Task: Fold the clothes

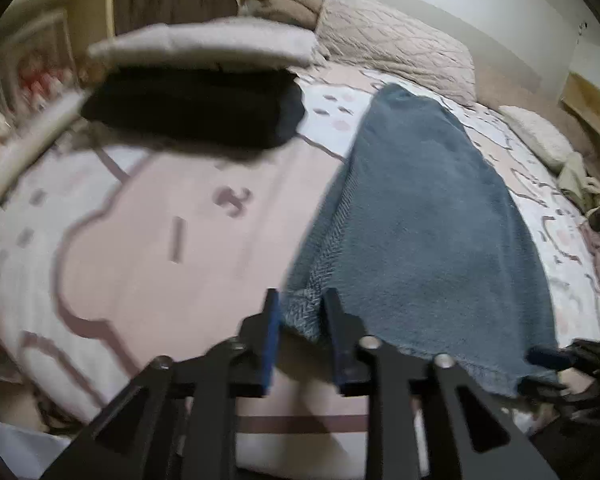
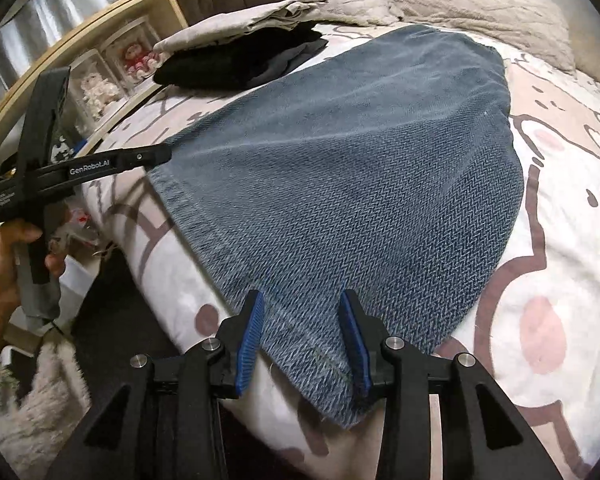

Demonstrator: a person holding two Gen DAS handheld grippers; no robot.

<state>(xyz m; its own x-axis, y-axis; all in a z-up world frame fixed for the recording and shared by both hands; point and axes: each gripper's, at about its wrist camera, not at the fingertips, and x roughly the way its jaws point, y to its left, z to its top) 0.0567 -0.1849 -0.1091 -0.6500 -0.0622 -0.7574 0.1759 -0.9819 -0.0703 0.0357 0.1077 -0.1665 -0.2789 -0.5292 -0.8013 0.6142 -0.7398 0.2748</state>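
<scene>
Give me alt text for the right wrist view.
A blue-grey knit cloth lies spread on a patterned bed, its near corner between the open blue pads of the right hand-held gripper. The left hand-held gripper meets the cloth's other near corner; folded black and beige clothes sit behind.
</scene>
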